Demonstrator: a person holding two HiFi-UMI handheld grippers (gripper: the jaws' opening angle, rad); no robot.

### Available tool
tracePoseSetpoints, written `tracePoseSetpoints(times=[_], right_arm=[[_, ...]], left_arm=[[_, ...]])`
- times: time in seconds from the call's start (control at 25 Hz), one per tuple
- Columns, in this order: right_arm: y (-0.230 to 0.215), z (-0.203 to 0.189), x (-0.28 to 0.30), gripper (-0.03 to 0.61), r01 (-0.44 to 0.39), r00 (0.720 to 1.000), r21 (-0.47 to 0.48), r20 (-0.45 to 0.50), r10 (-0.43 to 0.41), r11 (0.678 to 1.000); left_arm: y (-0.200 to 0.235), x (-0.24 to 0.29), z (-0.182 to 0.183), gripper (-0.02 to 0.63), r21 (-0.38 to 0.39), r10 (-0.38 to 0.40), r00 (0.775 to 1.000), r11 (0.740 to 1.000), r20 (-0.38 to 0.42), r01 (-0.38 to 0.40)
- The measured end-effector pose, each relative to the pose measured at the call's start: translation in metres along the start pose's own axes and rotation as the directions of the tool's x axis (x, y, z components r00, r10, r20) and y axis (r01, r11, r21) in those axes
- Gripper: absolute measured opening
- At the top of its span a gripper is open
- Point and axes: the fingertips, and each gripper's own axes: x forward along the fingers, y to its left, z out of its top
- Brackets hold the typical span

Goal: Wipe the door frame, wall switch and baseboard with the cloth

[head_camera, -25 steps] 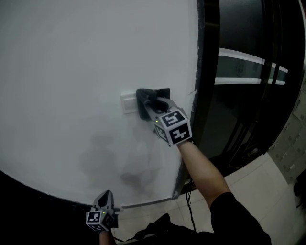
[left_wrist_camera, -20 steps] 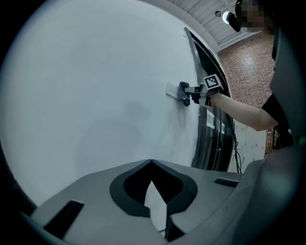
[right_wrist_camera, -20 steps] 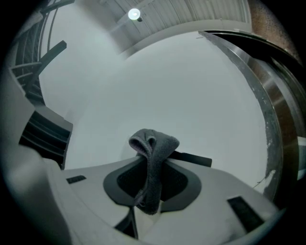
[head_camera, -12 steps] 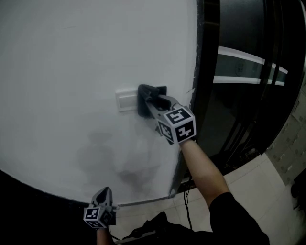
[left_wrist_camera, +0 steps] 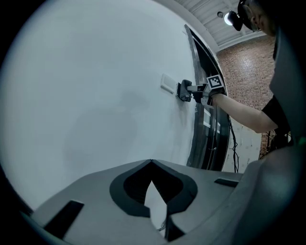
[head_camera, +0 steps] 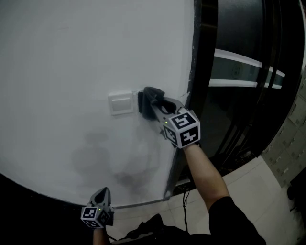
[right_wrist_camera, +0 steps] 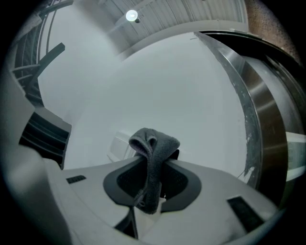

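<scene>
You've got a plain white wall (head_camera: 71, 57) filling most of the head view. Darker grey patches (head_camera: 98, 160) sit low on it, twd its bottom edge. Past the wall's rt edge there's a dark glossy panel (head_camera: 239, 119) w/ a pale horizontal band (head_camera: 239, 60) across its upper part. Below the panel, at bottom rt, light floor tiles (head_camera: 267, 191) w/ grout lines visible. In your left gripper view a thin black cable (left_wrist_camera: 231, 143) hangs down just rt of the panel, and a brick wall (left_wrist_camera: 244, 62) shows above it. Right gripper view: slatted ceiling (right_wrist_camera: 191, 12) overhead, one round lamp (right_wrist_camera: 132, 16) lit on it.
</scene>
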Motion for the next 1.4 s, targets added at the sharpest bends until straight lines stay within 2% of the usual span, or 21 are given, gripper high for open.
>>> tracePoseSetpoints(times=[0.64, 0.92, 1.08, 1.16, 1.28, 1.4], right_arm=[[-0.019, -0.013, -0.012, 0.089, 0.066, 0.997, -0.009, -0.036, -0.066, 0.998], [-0.032, -0.036, -0.026, 0.087, 0.113, 0.991, -0.003, -0.076, -0.113, 0.994], [-0.031, -0.042, -0.049, 0.087, 0.122, 0.991, -0.009, -0.056, -0.122, 0.993], [-0.026, -0.052, -0.074, 0.087, 0.100, 0.994, 0.026, -0.040, -0.099, 0.995], [-0.022, -0.091, -0.108, 0.086, 0.076, 0.997, 0.129, -0.043, -0.071, 0.989], [-0.030, -0.130, -0.134, 0.087, 0.115, 0.992, 0.192, -0.076, -0.102, 0.975]], left_arm=[[-0.005, -0.002, -0.003, -0.008, -0.014, -0.008, 1.000, 1.000, -0.020, 0.007], [-0.007, -0.009, 0.001, -0.008, -0.014, 0.000, 1.000, 1.000, -0.006, 0.000], [-0.014, -0.010, 0.006, -0.008, -0.004, -0.015, 1.000, 1.000, 0.008, 0.015], [-0.020, -0.015, 0.013, -0.008, -0.012, -0.044, 0.998, 0.999, 0.041, 0.045], [-0.015, -0.026, 0.019, -0.008, -0.023, -0.057, 0.994, 0.998, 0.092, 0.059], [-0.014, -0.025, 0.030, -0.008, -0.001, -0.030, 0.993, 1.000, 0.111, 0.030]])
